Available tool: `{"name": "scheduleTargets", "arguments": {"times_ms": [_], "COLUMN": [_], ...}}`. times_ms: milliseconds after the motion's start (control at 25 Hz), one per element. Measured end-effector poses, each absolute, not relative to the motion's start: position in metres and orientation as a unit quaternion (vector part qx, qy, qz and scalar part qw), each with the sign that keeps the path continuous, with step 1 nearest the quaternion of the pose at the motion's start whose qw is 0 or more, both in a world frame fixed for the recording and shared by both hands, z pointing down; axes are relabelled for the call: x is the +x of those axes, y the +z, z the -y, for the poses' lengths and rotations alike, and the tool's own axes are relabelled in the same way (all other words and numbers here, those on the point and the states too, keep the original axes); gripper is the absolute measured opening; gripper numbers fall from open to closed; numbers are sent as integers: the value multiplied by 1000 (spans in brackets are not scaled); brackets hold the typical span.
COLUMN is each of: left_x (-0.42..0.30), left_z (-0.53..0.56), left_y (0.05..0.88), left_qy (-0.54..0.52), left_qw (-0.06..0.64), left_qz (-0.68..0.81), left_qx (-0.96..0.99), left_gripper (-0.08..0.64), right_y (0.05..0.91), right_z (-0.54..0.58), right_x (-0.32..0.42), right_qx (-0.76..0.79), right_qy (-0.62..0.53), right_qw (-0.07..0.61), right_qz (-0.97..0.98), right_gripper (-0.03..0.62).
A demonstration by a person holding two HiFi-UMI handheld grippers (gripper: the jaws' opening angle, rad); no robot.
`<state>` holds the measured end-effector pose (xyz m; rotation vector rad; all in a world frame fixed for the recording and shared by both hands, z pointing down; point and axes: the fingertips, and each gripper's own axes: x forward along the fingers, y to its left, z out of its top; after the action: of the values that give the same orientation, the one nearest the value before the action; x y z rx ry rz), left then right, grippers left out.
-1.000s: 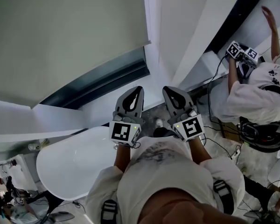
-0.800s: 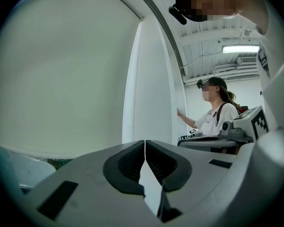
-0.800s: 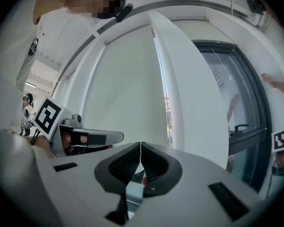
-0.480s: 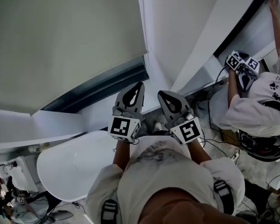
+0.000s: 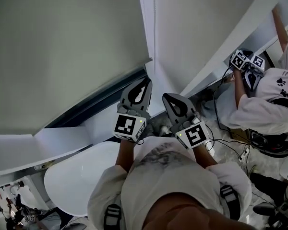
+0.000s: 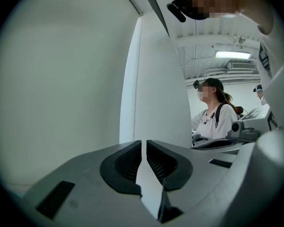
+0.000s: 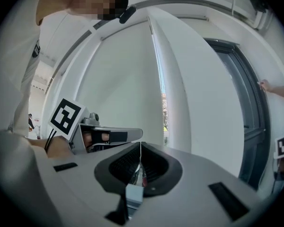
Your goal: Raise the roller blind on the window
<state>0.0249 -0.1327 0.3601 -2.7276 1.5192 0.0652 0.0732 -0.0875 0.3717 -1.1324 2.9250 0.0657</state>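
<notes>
Right claw (image 7: 141, 151) pinched shut on pull chain (image 6: 141, 79), apparently holding tension; left claw (image 6: 142, 148) narrow slit, aligned higher on chain for regrasp; roller blind (image 5: 62, 47) part-lowered

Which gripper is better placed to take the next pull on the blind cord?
Probably left. The left gripper sits higher, jaws slightly apart, with the cord running down to them. The right gripper, lower, is shut on it.
</notes>
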Motion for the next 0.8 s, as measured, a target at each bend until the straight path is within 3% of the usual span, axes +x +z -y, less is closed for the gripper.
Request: {"name": "scheduleTargets", "arguments": {"times_ms": [200,800], "left_x": [39,61], "left_z": [152,180], "left_y": [364,356], "left_qy": [17,33], "left_qw": [10,6], "left_qz": [-457,-409], "left_qx": [-889,-912], "left_gripper": [80,110], "right_y": [375,377], "right_z": [97,95], "right_x": [80,89], "right_qx": [-387,-425], "right_qy": [24,16], "right_qw": [3,-19], "right_qz": [-922,-905], "right_gripper": [63,63]}}
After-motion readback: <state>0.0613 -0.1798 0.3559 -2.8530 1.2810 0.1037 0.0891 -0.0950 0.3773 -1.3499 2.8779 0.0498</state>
